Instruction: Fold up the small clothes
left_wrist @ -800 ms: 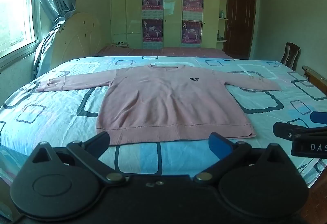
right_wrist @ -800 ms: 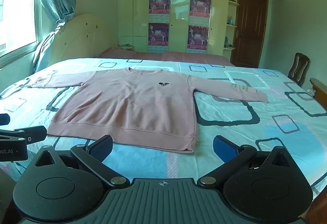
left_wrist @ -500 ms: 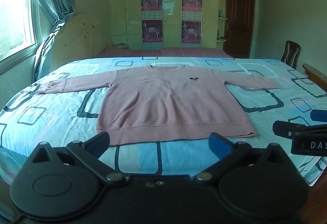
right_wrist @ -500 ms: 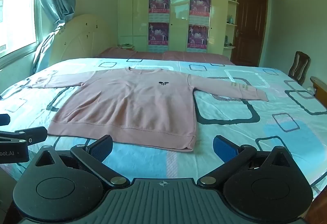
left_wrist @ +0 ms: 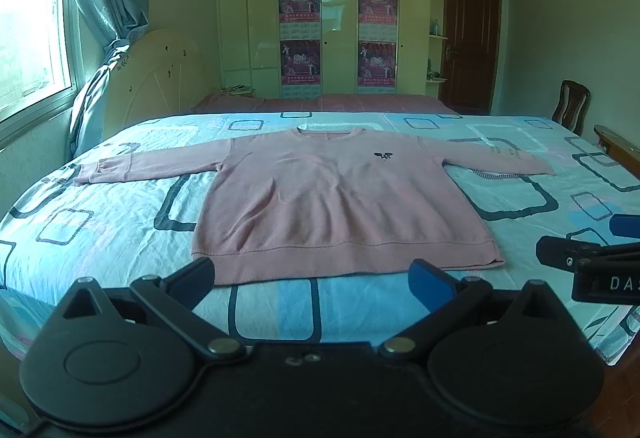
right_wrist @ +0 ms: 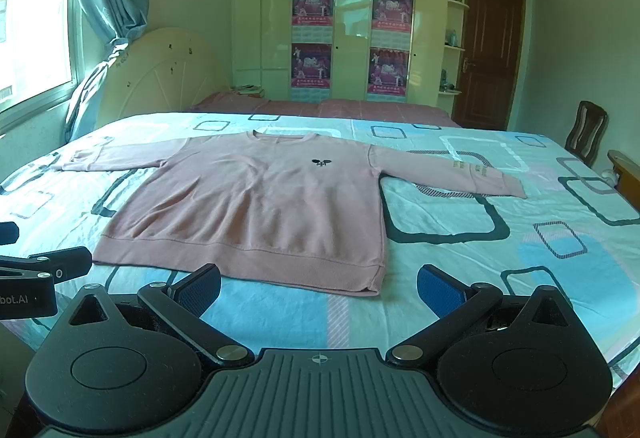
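Observation:
A pink long-sleeved sweater (left_wrist: 336, 198) (right_wrist: 256, 206) lies flat on the bed, front up, both sleeves spread sideways, its hem toward me. My left gripper (left_wrist: 316, 278) hangs wide open just short of the hem's middle, nothing between its fingers. Near the hem's right corner my right gripper (right_wrist: 320, 284) stands open and empty too. Each gripper shows at the edge of the other's view: the right one (left_wrist: 592, 262), the left one (right_wrist: 36, 274).
The bed (left_wrist: 100, 230) carries a light blue sheet with dark rounded squares. A cream headboard (left_wrist: 156, 78) and a curtained window are at the left, a wardrobe with posters behind, a dark door (left_wrist: 472, 42) and a wooden chair (left_wrist: 572, 110) at the right.

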